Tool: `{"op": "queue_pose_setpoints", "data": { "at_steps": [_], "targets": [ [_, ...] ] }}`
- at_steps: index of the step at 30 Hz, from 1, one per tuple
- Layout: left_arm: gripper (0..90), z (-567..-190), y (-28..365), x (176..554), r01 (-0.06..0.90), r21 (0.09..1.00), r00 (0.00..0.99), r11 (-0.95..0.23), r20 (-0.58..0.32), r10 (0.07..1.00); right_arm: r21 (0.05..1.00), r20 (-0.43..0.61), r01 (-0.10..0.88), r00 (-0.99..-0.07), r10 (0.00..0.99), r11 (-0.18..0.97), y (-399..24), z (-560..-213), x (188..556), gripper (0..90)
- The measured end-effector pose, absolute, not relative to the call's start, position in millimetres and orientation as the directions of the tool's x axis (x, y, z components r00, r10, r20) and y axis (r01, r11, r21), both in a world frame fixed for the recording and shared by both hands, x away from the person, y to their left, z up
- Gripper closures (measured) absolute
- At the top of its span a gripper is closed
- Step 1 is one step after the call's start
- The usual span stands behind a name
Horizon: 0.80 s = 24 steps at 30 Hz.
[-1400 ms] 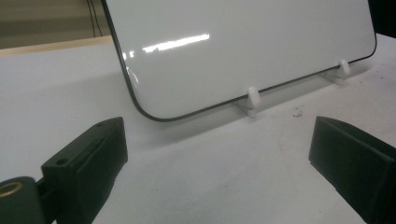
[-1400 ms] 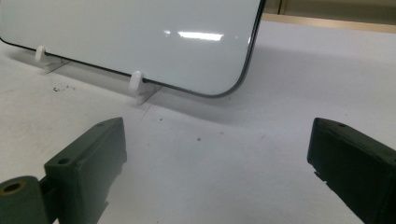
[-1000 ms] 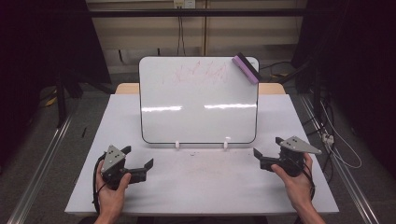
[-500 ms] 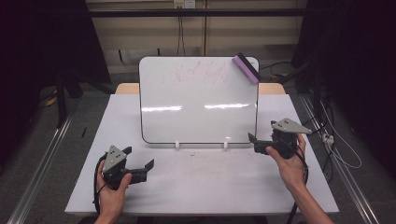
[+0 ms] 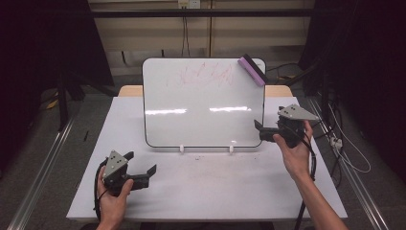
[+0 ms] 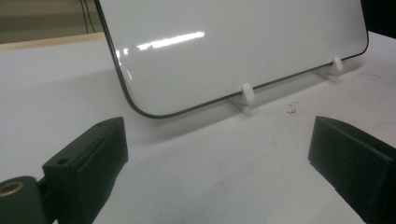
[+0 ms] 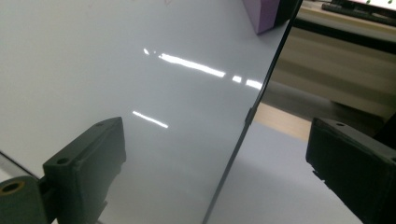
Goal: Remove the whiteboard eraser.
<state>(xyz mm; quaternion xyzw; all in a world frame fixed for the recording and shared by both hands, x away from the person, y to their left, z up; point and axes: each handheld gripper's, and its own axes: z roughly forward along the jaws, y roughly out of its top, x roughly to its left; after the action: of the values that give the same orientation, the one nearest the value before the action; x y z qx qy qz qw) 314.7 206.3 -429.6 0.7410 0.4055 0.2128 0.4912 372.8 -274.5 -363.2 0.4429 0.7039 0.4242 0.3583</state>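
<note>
Hovering beside the lower right edge of the whiteboard point(image 5: 203, 103), the right hand-held gripper point(image 5: 262, 132) had its jaws spread wide with nothing between them, the board's edge running up between them in the right gripper view. That board stood upright on two white clips at the middle of the table point(image 5: 206, 187), a purple eraser point(image 5: 252, 69) stuck at its upper right corner. Low near the table's front left, the left hand-held gripper point(image 5: 143, 175) was equally wide and empty.

A glossy white whiteboard point(image 5: 203, 103) with a thin black rim and faint red scribbles along its far edge carries a purple eraser point(image 5: 252, 70) with a black back at its far right corner, on a white table point(image 5: 206, 187).
</note>
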Motion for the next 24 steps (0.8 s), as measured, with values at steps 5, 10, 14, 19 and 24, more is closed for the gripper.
{"op": "queue_pose_setpoints", "data": {
  "at_steps": [5,10,14,19,24],
  "targets": [
    [4.5,-431,205,316,0.4,0.896,0.583,-0.192,-0.087,0.808,0.918,-0.132,0.305,-0.369,0.92,0.254,-271,-361,381,3.5],
    [4.5,-430,206,316,0.4,0.897,0.58,-0.189,-0.088,0.81,0.908,-0.171,0.3,-0.371,0.913,0.292,-268,-347,388,4.5],
    [4.5,-431,207,316,0.401,0.897,0.581,-0.186,-0.092,0.809,0.902,-0.197,0.296,-0.365,0.91,0.314,-268,-335,396,8.9],
    [4.5,-430,208,316,0.401,0.897,0.58,-0.184,-0.093,0.809,0.889,-0.268,0.262,-0.37,0.889,0.377,-271,-322,408,9.9],
    [4.5,-431,207,317,0.407,0.894,0.58,-0.186,-0.095,0.809,0.874,-0.331,0.236,-0.352,0.875,0.425,-268,-312,420,16.5]
  ]
}}
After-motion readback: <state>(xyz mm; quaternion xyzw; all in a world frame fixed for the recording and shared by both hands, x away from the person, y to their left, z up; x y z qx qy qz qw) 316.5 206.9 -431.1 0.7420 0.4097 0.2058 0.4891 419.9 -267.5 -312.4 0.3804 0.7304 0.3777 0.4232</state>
